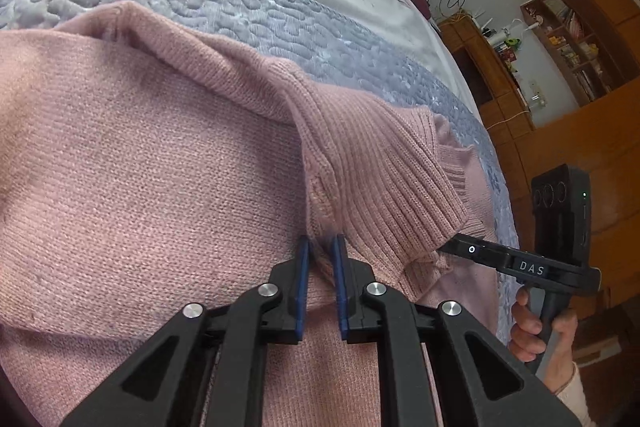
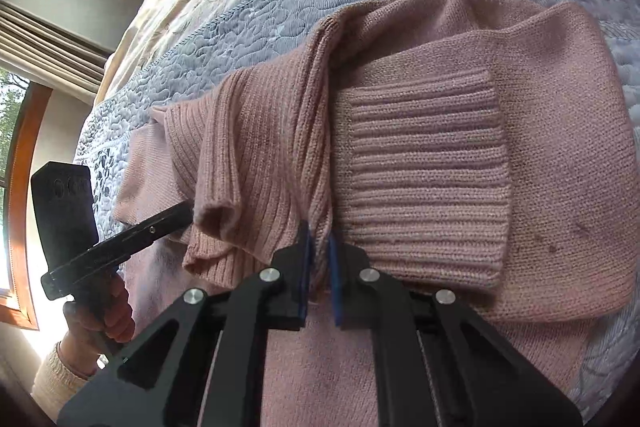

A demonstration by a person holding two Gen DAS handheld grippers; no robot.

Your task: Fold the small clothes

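Left wrist view: we see the left gripper [image 1: 321,247] nipping a fold of the pink knit sweater [image 1: 140,155], its ribbed cuff [image 1: 400,183] just ahead to the right. In the right wrist view, our right gripper [image 2: 319,233] pinches ribbed knit too, the sweater spread ahead on the quilted bedspread [image 2: 248,15].

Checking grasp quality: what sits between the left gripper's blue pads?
A pinched ridge of the pink sweater sits between the left gripper pads, seen in the left wrist view.
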